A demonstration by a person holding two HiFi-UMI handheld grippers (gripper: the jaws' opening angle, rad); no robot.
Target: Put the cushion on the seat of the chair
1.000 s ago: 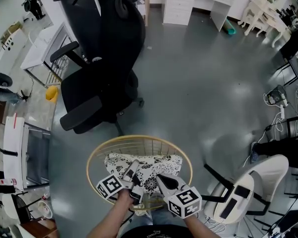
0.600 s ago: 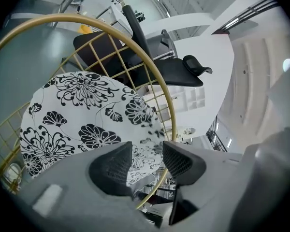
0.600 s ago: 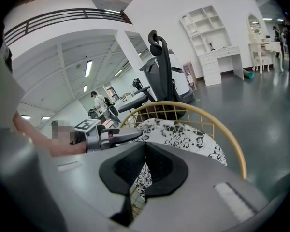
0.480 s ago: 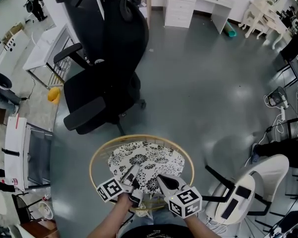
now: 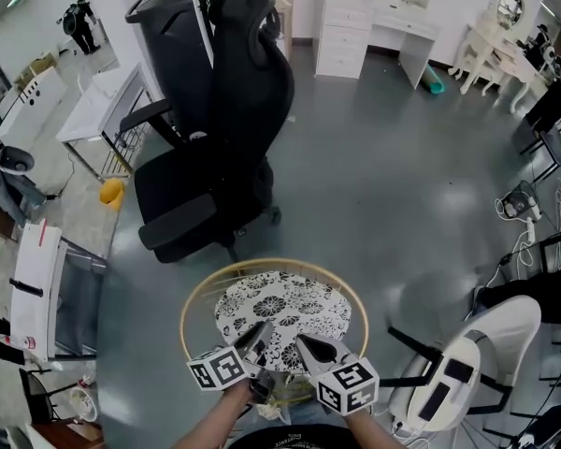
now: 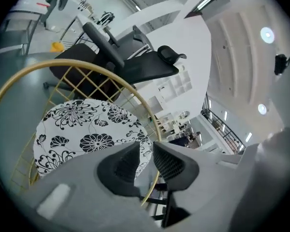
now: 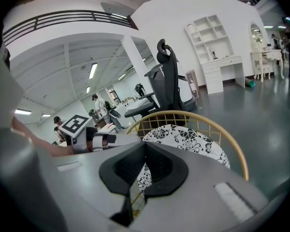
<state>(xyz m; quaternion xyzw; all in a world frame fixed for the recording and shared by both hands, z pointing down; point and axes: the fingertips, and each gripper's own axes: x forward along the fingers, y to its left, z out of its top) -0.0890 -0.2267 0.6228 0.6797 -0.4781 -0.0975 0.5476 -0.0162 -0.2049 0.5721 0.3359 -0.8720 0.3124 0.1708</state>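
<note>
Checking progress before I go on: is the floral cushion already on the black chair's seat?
No, the cushion lies in the gold wire basket, apart from the chair beyond it.

Both forearms (image 5: pixel 215 421) are reaching in from the lower edge, close together. The left gripper (image 5: pixel 257 335) is pointing forward and slightly down; its jaws have just been closing and are pinching the cushion (image 5: pixel 282 309) edge. The right gripper (image 5: pixel 304 344) is clamping the same edge alongside.
</note>
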